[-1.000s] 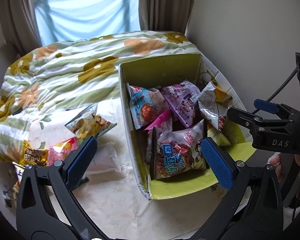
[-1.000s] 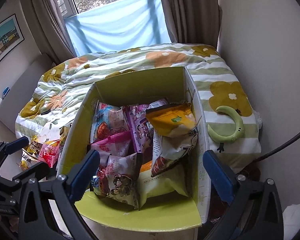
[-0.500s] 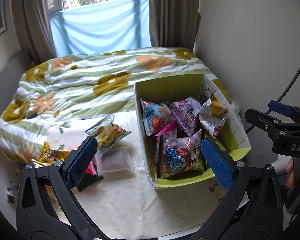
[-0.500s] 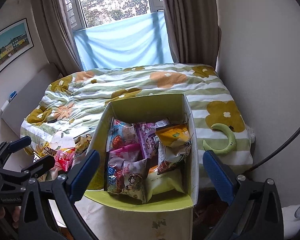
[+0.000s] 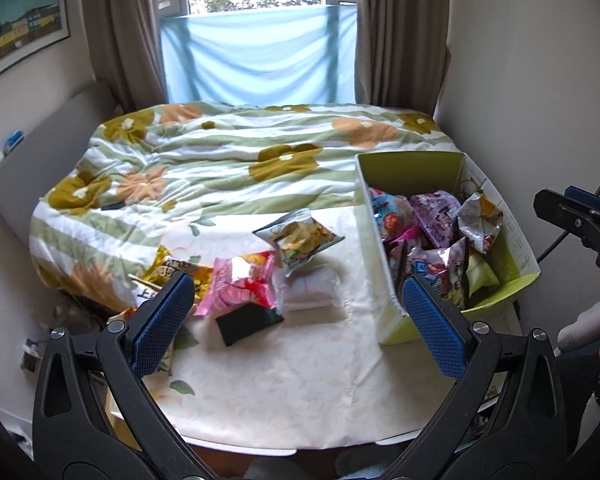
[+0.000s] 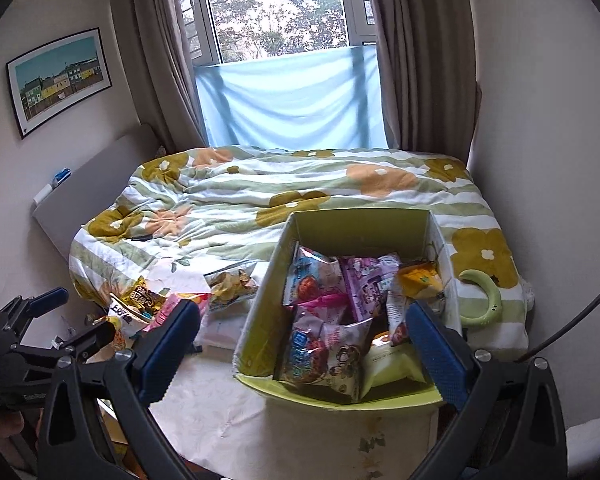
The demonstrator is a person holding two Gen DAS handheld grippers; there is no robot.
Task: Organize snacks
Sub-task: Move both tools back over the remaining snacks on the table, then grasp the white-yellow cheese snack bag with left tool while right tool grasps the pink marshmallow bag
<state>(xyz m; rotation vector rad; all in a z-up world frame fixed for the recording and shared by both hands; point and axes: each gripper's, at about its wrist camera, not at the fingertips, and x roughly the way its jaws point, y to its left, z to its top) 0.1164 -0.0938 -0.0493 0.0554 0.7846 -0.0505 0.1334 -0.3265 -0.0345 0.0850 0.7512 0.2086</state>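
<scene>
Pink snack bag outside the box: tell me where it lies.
Left wrist view: the pink snack bag lies on the table left of the green box, between the chip bag and a dark packet.

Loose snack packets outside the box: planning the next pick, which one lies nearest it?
The chip bag with pictured crisps; the pink packet lies farther left.
</scene>
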